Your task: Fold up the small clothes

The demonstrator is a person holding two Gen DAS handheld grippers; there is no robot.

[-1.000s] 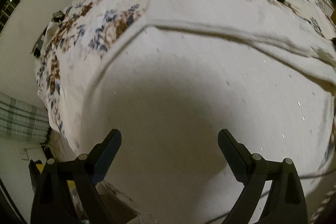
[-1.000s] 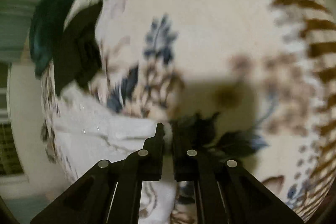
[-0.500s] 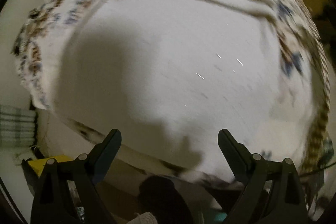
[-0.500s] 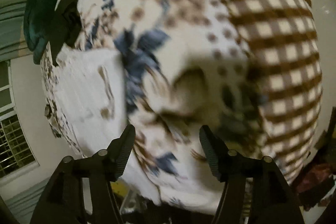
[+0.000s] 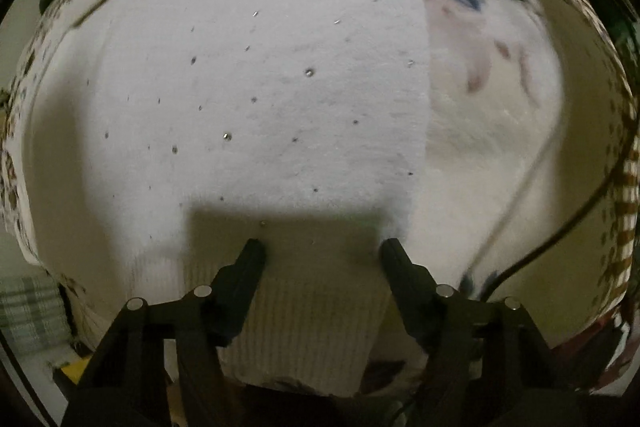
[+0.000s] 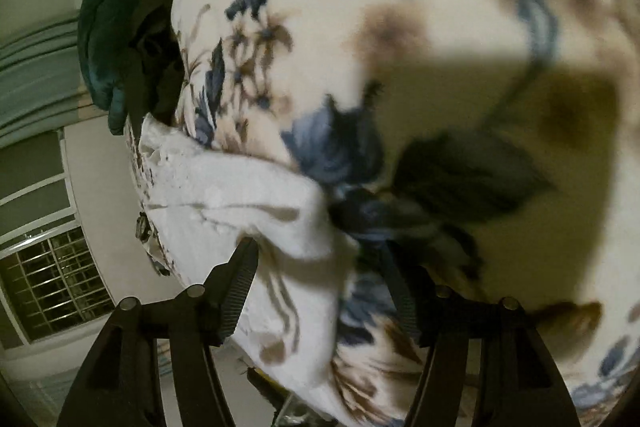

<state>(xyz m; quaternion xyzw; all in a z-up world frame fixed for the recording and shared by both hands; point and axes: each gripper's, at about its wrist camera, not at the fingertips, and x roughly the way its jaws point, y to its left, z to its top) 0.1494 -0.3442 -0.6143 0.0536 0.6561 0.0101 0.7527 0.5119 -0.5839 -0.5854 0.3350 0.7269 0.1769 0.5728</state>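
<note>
A white knit garment (image 5: 256, 99) with small shiny studs lies flat on the floral bedsheet (image 5: 500, 39). Its ribbed hem (image 5: 316, 303) is at the near edge. My left gripper (image 5: 322, 251) is open, its fingertips close over the hem near the garment's right edge. In the right wrist view the garment's folded white corner (image 6: 248, 195) lies on the floral sheet (image 6: 360, 7). My right gripper (image 6: 318, 251) is open and empty, its jaws straddling that white corner.
A dark teal cloth (image 6: 108, 39) and a black garment (image 6: 156, 51) lie at the bed's far end. A black cable (image 5: 576, 215) runs across the sheet at the right. A barred window (image 6: 44, 279) and a wall are at the left.
The right gripper was shut on the white cloth a second ago, then opened and let it go. The left gripper moved down and right to the garment's ribbed hem.
</note>
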